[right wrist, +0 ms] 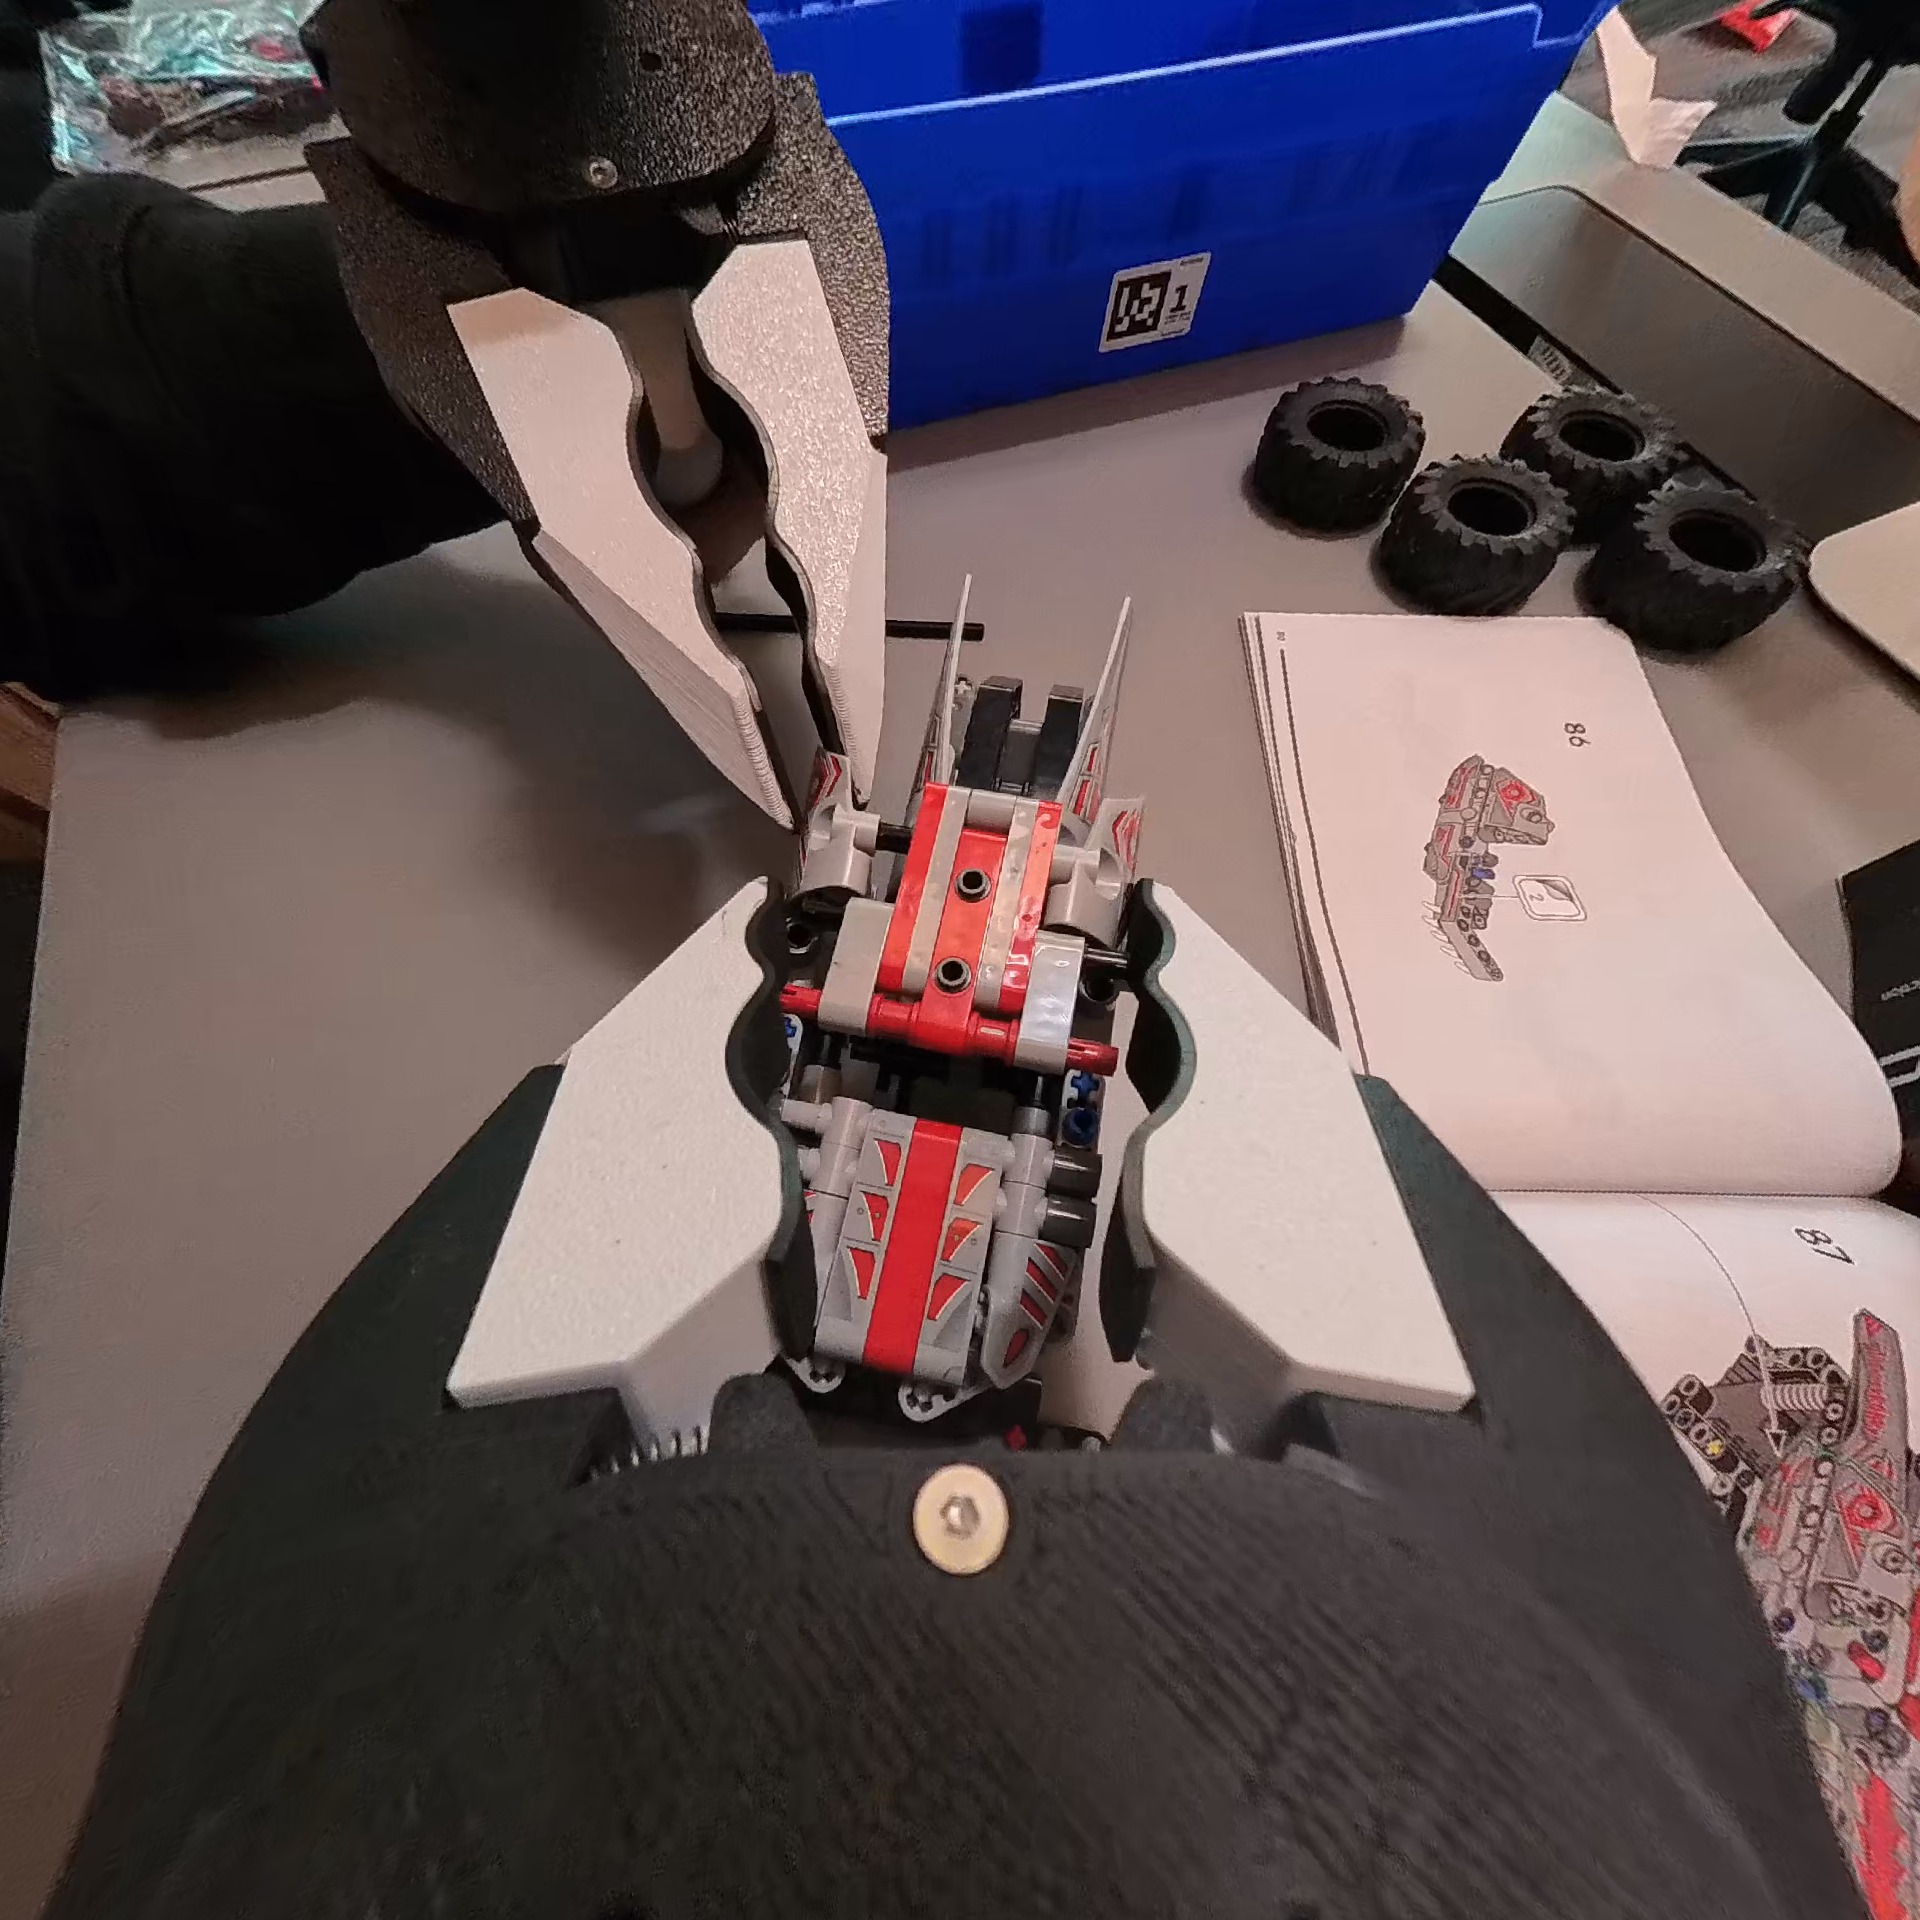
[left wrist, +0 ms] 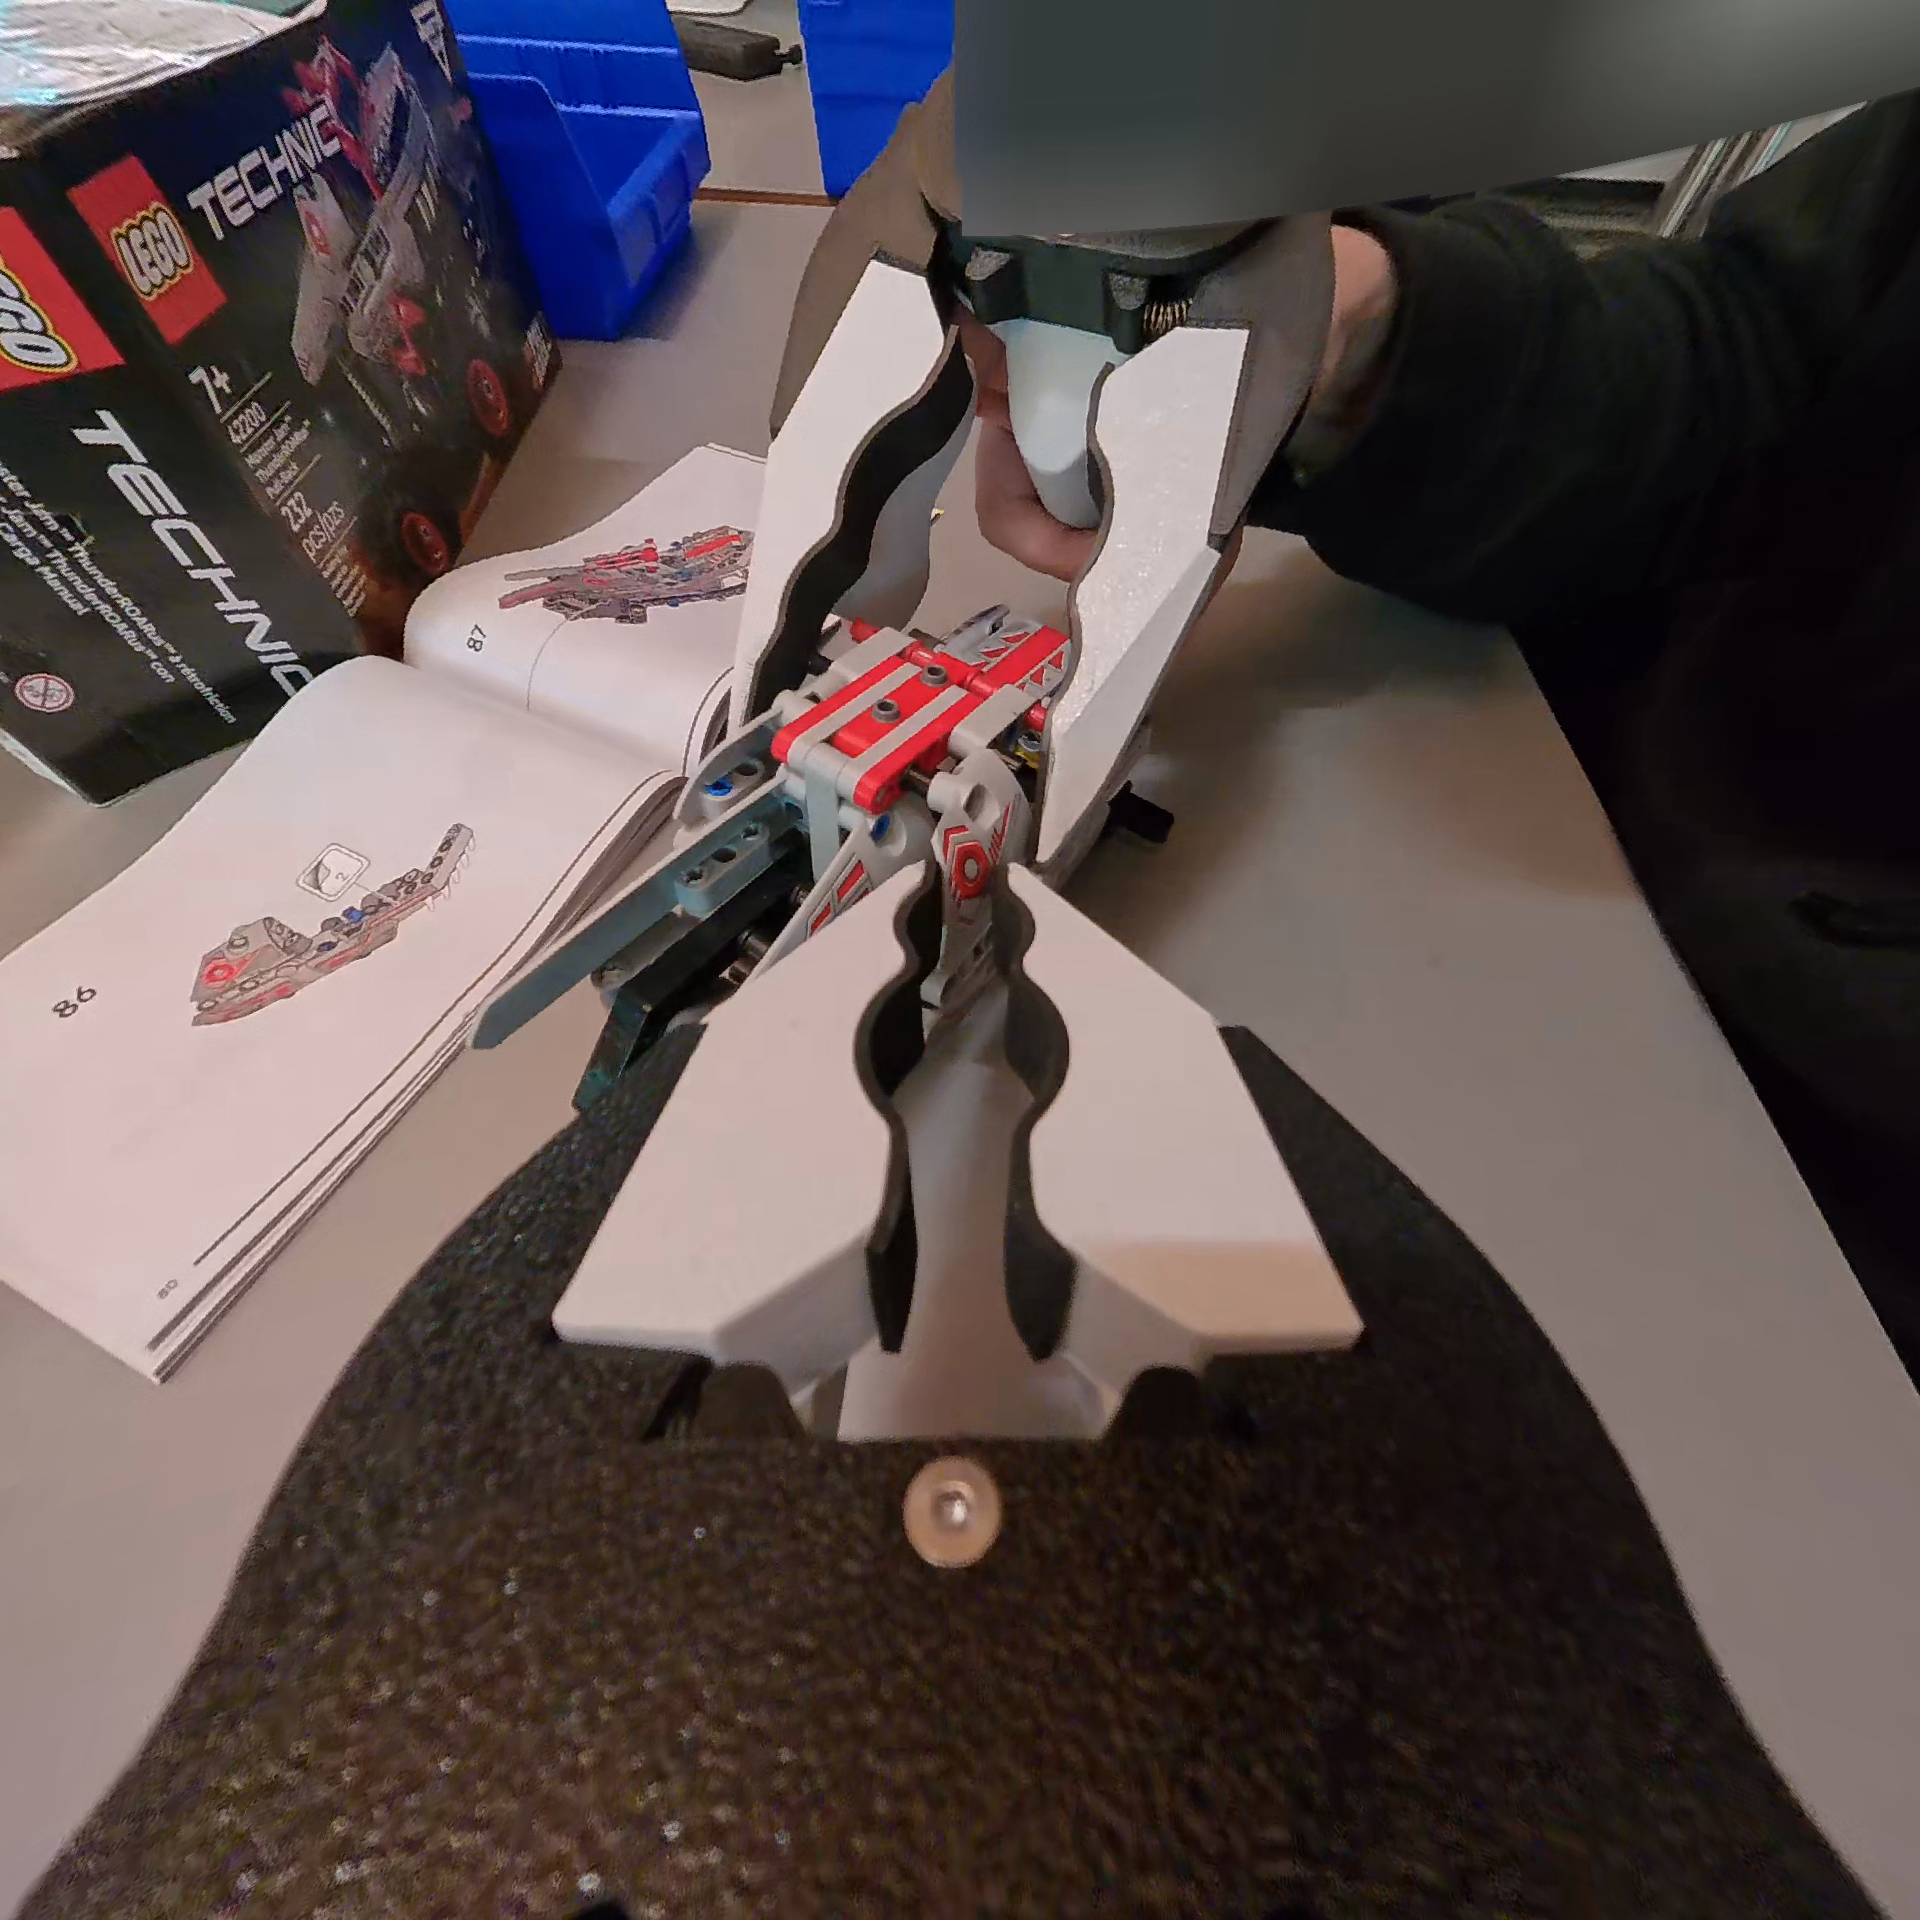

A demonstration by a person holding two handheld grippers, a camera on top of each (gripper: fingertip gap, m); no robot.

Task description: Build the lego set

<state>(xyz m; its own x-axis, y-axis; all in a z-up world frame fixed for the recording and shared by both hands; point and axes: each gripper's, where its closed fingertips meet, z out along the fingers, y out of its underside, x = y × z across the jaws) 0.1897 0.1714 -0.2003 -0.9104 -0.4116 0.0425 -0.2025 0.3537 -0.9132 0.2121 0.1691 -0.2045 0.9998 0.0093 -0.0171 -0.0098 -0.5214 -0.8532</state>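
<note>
My right hand-held gripper [right wrist: 951, 1039] clamps the model [right wrist: 961, 1039] on the worktop [right wrist: 312, 935]; my left hand-held gripper [left wrist: 961, 883] pinches its grey side panel. 4 tyres [right wrist: 1517, 509] lie beyond the manual [right wrist: 1558, 883].

Your left tongs [left wrist: 961, 883] are pinching a grey-and-red side panel of the toy truck [left wrist: 904, 727] on the table [left wrist: 1351, 883]. Your right tongs [left wrist: 914, 665] are gripping the truck from the far side. An open booklet [left wrist: 312, 935] is lying just left, beside the black box [left wrist: 239, 364] and blue bins [left wrist: 592, 156].
</note>
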